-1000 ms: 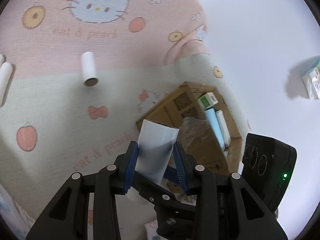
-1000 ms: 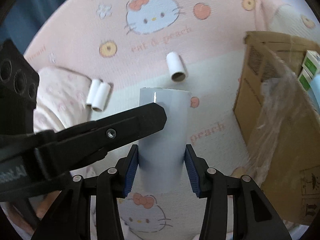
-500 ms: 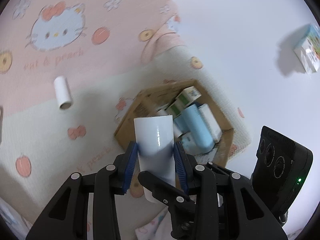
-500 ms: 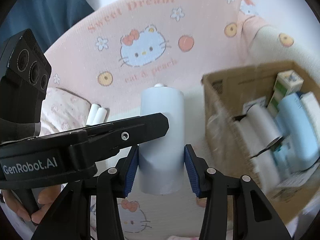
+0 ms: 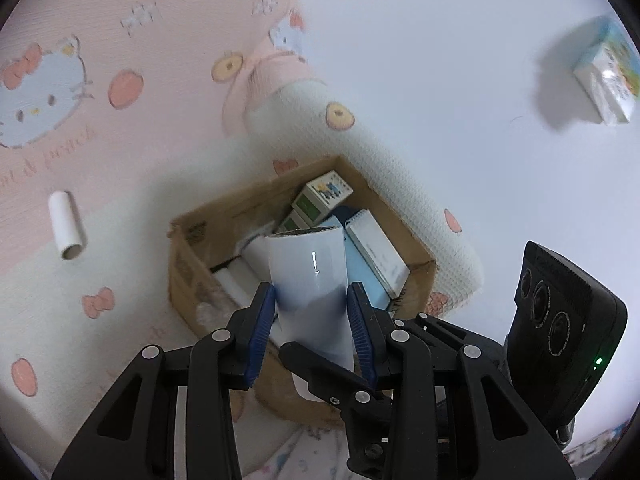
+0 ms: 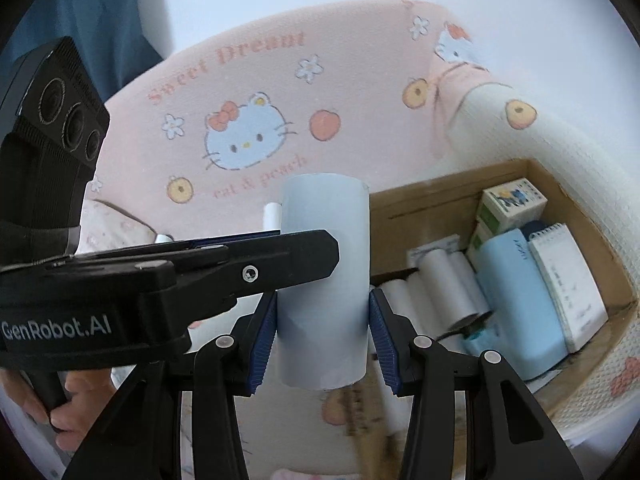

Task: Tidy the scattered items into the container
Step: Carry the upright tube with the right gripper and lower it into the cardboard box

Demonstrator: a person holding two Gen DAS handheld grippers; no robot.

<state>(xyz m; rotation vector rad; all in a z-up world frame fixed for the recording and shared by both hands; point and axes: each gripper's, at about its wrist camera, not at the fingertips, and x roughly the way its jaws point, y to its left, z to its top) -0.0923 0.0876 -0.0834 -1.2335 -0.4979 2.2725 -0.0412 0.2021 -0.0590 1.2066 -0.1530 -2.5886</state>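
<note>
Both grippers are shut on one pale blue roll (image 5: 310, 280), held upright in the air; it also shows in the right wrist view (image 6: 324, 280). My left gripper (image 5: 312, 320) pinches its sides; my right gripper (image 6: 323, 320) pinches it too. The open cardboard box (image 5: 200, 232) lies just beyond and below the roll, and shows at right in the right wrist view (image 6: 440, 188). It holds white rolls (image 6: 444, 280), a light blue case (image 6: 516, 292), a notepad (image 6: 568, 280) and small cartons (image 6: 512, 200). A loose white tube (image 5: 64, 226) lies on the blanket to the left.
A pink and cream Hello Kitty blanket (image 6: 248, 140) covers the surface. A rolled blanket edge (image 5: 400, 200) runs beside the box. A small printed carton (image 5: 608, 76) lies on the white surface at the far right. A white tube end (image 6: 272, 216) peeks behind the roll.
Both grippers have carried the blue roll toward the box; the box's inside now shows larger and nearer in both views. The grips have not changed.
</note>
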